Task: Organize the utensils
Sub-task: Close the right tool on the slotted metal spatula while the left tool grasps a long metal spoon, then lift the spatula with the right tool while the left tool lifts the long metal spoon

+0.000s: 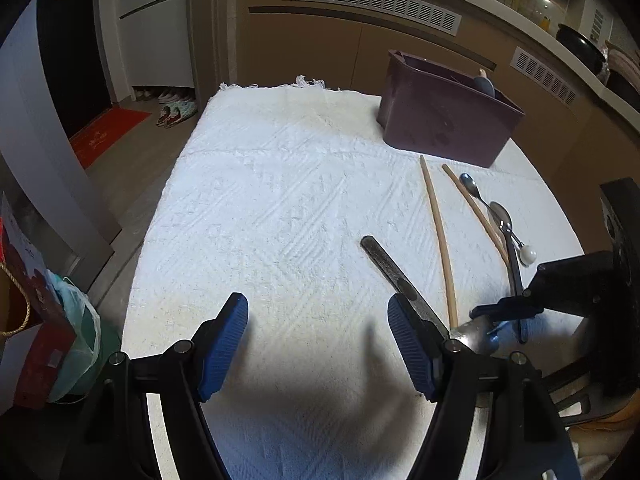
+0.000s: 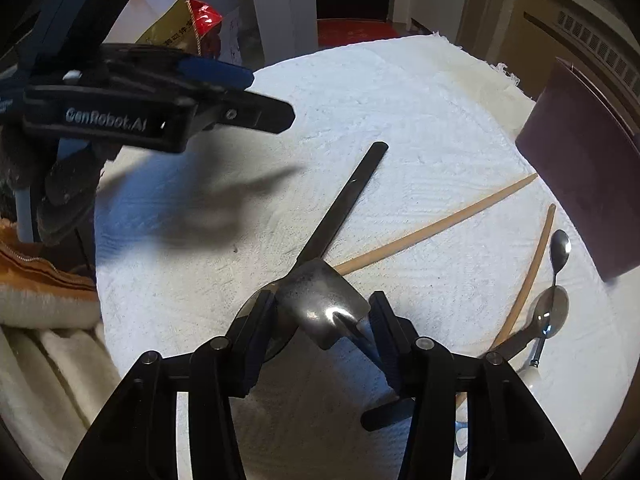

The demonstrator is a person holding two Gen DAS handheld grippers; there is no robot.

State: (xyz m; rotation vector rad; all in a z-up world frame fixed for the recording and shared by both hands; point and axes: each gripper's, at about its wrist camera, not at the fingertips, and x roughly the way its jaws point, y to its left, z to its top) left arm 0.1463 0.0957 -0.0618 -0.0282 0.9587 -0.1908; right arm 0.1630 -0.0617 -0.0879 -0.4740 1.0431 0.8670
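White cloth lies beneath the spread left hand-held gripper (image 1: 318, 340); right hand-held gripper (image 2: 320, 336) straddles a spatula blade (image 2: 324, 304).

Home kitchen: cabinets with vents (image 1: 372, 2), countertop pot (image 1: 580, 46), shoes (image 1: 176, 114) by doorway, red doormat (image 1: 106, 132).

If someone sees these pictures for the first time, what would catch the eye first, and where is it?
First, the wide metal spatula blade between the right tongs, low in the right wrist view; its long dark handle runs away over the white textured cloth. Next, the dark purple plastic bin at the cloth's far right edge, with two wooden chopsticks and small metal spoons lying before it.
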